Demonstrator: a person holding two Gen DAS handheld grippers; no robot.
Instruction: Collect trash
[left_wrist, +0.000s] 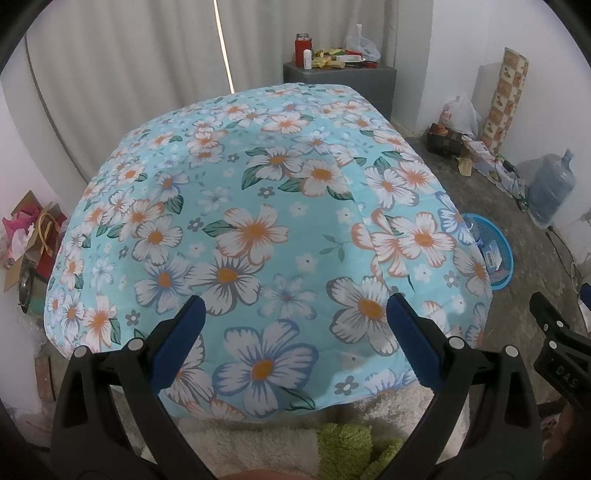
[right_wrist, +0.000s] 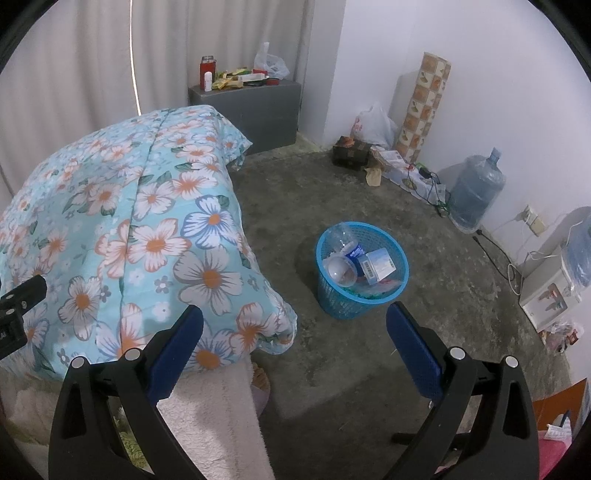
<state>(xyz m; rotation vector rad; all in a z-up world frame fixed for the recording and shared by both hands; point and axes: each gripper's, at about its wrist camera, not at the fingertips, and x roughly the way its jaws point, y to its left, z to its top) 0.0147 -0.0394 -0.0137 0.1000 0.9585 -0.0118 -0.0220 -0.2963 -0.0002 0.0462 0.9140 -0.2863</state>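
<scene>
While both grippers, left (left_wrist: 293, 314) and right (right_wrist: 295, 325), gaped wide and empty, the basket (right_wrist: 334, 302) held trash beside the bed (right_wrist: 110, 221).

The bed (right_wrist: 110, 221) fills the left of the room. On the floor (right_wrist: 369, 350) to its right stands the basket (right_wrist: 362, 291), with a bottle (right_wrist: 341, 236), a cup (right_wrist: 341, 271) and a box (right_wrist: 376, 264) in it. A cabinet (right_wrist: 258, 107) stands behind the bed's far end. Far right along the wall are a bag (right_wrist: 373, 125) and a jug (right_wrist: 476, 192).
</scene>
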